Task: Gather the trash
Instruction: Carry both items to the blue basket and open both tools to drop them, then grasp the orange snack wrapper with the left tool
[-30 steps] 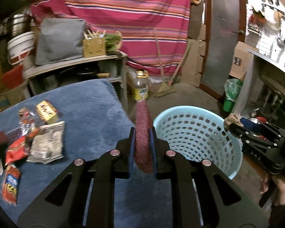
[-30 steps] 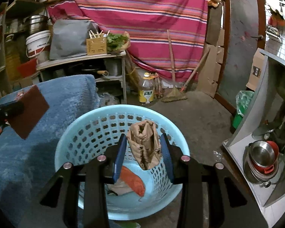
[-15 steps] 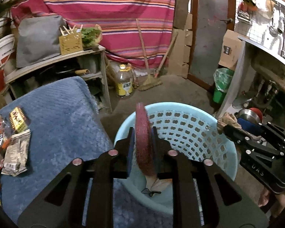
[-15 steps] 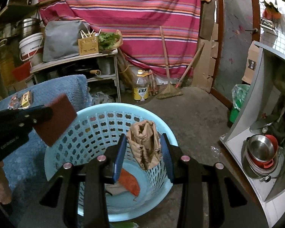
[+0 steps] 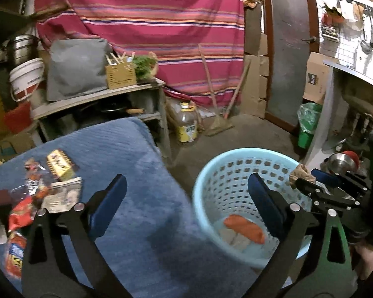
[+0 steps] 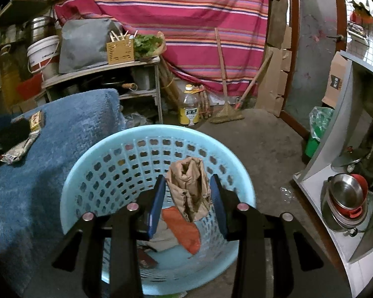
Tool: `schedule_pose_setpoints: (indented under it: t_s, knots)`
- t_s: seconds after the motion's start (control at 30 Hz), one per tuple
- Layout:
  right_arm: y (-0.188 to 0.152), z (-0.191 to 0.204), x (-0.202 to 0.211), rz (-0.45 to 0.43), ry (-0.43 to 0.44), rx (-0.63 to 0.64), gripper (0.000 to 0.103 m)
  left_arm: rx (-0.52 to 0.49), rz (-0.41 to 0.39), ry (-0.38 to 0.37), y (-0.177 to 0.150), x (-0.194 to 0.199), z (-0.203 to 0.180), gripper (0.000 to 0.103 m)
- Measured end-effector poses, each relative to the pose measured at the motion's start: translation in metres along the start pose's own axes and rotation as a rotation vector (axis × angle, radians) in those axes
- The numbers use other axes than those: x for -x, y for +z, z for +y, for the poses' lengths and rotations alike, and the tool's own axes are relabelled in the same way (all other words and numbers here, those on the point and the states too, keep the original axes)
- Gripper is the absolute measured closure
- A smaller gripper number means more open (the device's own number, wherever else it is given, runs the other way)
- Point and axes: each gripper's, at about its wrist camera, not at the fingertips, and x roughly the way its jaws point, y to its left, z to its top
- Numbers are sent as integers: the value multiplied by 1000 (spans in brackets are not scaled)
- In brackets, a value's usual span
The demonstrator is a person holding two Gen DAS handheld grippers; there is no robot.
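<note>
My left gripper (image 5: pixel 185 198) is open and empty, over the edge of the blue cloth table (image 5: pixel 126 168) beside the light blue basket (image 5: pixel 211 171). Several snack wrappers (image 5: pixel 59 196) lie on the table's left side. My right gripper (image 6: pixel 187 193) is shut on a crumpled brown paper wad (image 6: pixel 189 186) and holds it above the basket (image 6: pixel 92 154). It also shows in the left wrist view (image 5: pixel 308 181). In the basket lie an orange wrapper (image 6: pixel 184 231), pale paper and a dark red piece (image 6: pixel 146 260).
A shelf unit (image 6: pixel 104 72) with a bucket, grey cushion and wooden box stands behind the table. A plastic oil bottle (image 6: pixel 190 109) and a broom (image 6: pixel 226 94) stand by the striped curtain. A metal counter with pots (image 6: pixel 345 198) is at right.
My left gripper has opened and let go of the dark red piece, which now lies in the basket. It has swung back left toward the table. The right gripper still holds the brown wad.
</note>
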Motion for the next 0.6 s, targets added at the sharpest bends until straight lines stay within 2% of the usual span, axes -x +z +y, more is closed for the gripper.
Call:
schedule_pose_setpoints:
  t_s: [0.07, 0.17, 0.3, 0.4, 0.6]
  knots:
    - [0, 7, 0, -4, 3, 10, 64, 8, -4, 18, -1, 7, 10, 6]
    - [2, 16, 0, -20, -11, 19, 56, 29, 0, 47, -5, 17, 28, 6]
    - [3, 20, -3, -35, -30, 15, 23, 65, -7, 88, -14, 32, 55, 6]
    - [2, 24, -1, -38, -67, 11, 21, 90, -11, 133, -22, 43, 78, 6]
    - [0, 46, 9, -59, -65, 35, 15, 175, 7, 208, -41, 61, 137, 6]
